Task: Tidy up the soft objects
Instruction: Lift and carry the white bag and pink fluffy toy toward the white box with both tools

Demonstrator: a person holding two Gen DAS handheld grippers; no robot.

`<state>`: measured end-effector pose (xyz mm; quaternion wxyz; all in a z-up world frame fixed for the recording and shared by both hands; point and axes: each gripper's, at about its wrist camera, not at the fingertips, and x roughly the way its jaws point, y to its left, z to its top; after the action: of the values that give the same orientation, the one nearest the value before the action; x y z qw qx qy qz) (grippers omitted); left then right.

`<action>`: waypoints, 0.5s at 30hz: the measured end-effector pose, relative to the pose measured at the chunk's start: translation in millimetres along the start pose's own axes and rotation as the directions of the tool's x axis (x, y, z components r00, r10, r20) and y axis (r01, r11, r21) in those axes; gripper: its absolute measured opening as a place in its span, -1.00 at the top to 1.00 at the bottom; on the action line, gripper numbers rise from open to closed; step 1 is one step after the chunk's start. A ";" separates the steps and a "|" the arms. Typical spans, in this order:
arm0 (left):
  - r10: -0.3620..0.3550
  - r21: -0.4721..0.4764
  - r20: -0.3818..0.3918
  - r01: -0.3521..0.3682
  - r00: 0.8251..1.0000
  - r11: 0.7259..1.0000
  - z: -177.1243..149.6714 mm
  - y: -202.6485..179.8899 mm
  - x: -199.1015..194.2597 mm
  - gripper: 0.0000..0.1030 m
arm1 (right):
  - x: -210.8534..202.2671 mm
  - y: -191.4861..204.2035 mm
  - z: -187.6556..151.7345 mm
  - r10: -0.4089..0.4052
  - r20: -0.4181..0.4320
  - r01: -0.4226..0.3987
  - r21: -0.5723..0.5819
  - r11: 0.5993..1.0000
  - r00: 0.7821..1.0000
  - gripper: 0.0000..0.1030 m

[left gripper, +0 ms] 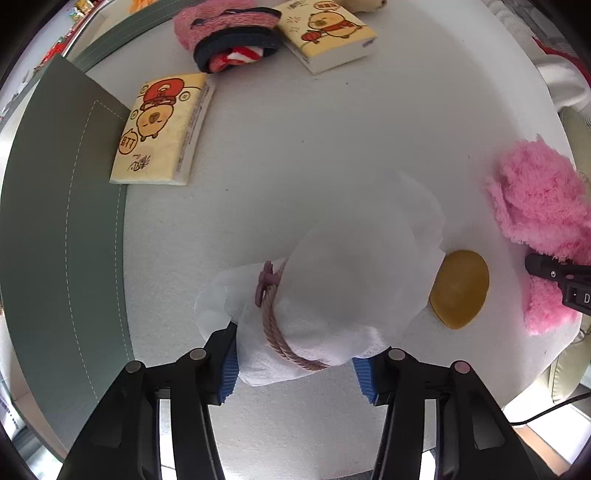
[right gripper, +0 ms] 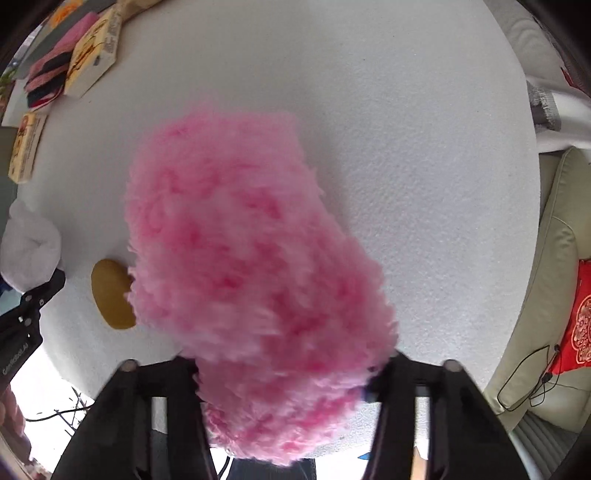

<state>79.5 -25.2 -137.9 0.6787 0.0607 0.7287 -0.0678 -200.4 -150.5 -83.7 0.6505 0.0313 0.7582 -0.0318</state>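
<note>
- In the left wrist view, a dark green mat is seen along the left edge, partly covered by the white foam surface.
- A yellow cartoon-printed tissue pack is laid on the foam with one corner over the mat; farther back, a pink and navy knitted bundle is found just beside a second yellow tissue pack.
- The left gripper is clamped on a white cloth bundle tied round with a mauve cord; the blue ribbed pads are pressed against the bundle's two sides (its loose upper folds are blurred).
- A mustard-yellow oval pad is seen flat on the foam, just right of the white bundle and partly hidden by it.
- At the far right of that view, a fluffy pink item is seen, with the black tip of the other gripper against it.
- In the right wrist view, the right gripper is closed on the fluffy pink item, whose pile fills the space between the black fingers and hides the pads.
- The oval pad is seen at the pink item's left edge, the white bundle farther left.
- A cream cushion with a red piece is seen beyond the foam's right rim.
</note>
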 end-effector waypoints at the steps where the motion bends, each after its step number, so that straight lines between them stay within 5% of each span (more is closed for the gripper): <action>1: -0.015 0.000 -0.004 0.015 1.000 1.000 -1.3 -0.3 -2.1 0.02 | -0.8 -3.0 -2.5 0.025 -0.009 -0.025 0.016 1.000 1.000 0.30; 7: -0.066 0.052 0.051 0.063 0.997 0.997 -29.3 -1.0 -39.8 0.03 | -34.3 -8.6 -28.9 0.012 0.045 -0.011 -0.016 1.000 0.999 0.33; 15: -0.118 0.111 0.105 0.107 0.987 0.988 -73.8 9.3 -84.0 0.03 | -84.4 15.9 -70.0 0.092 0.118 -0.093 0.002 0.996 0.989 0.33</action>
<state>14.8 -2.4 -49.2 0.7091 0.0511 0.6876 -0.1475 -255.1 -129.0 10.3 0.6948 0.0671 0.7161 -0.0061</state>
